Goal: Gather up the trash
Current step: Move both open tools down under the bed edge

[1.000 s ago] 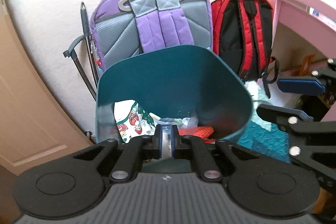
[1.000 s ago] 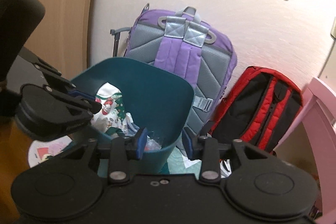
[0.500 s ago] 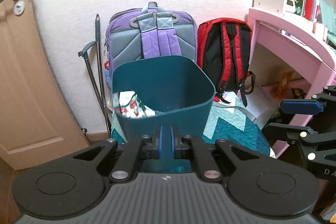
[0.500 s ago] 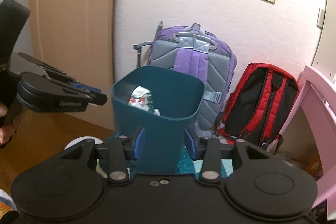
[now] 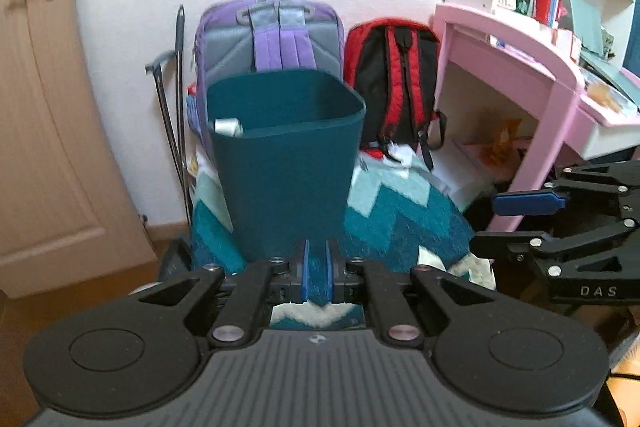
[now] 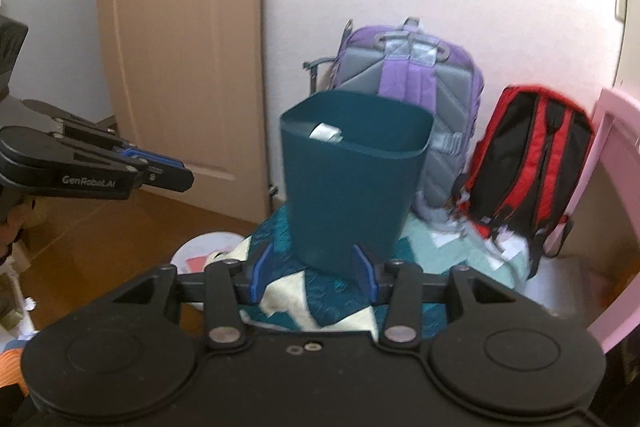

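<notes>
A dark teal trash bin (image 5: 286, 163) stands upright on a teal and white zigzag blanket (image 5: 400, 215). It also shows in the right wrist view (image 6: 348, 187). A bit of white trash (image 5: 227, 127) peeks over its rim, also in the right wrist view (image 6: 326, 133). My left gripper (image 5: 316, 273) is nearly shut with nothing between its pads, held back from the bin's base. My right gripper (image 6: 314, 273) is open and empty, also held back from the bin. Each gripper appears at the edge of the other's view.
A purple backpack (image 5: 272, 39) and a red backpack (image 5: 394, 83) lean on the wall behind the bin. A pink desk (image 5: 520, 67) with shelves stands to the right. A wooden door (image 6: 180, 47) is at left. A white round object (image 6: 204, 251) lies on the wooden floor.
Both grippers have pulled back and away from the bin, so it looks smaller and its inside is mostly hidden. The left gripper no longer has trash between its pads.
</notes>
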Action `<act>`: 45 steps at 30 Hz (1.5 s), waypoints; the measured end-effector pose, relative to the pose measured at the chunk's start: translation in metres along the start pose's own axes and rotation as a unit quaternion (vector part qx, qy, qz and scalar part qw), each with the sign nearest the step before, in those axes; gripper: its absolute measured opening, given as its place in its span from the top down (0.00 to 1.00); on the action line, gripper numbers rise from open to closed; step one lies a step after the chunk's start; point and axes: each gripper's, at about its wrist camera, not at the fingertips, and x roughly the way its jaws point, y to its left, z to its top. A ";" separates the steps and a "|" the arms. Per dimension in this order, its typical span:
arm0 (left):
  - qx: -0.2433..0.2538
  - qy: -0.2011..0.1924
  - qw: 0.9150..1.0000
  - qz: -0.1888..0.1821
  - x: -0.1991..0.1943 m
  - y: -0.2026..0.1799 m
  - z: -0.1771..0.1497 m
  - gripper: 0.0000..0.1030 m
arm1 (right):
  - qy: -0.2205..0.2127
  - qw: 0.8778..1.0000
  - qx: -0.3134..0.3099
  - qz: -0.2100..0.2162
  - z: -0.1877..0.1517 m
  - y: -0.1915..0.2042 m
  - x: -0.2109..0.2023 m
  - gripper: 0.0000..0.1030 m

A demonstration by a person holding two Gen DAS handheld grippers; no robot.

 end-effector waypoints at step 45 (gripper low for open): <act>-0.150 0.314 0.937 0.027 0.456 0.193 -0.349 0.19 | 0.372 0.916 0.047 0.145 -0.331 0.065 0.479 0.52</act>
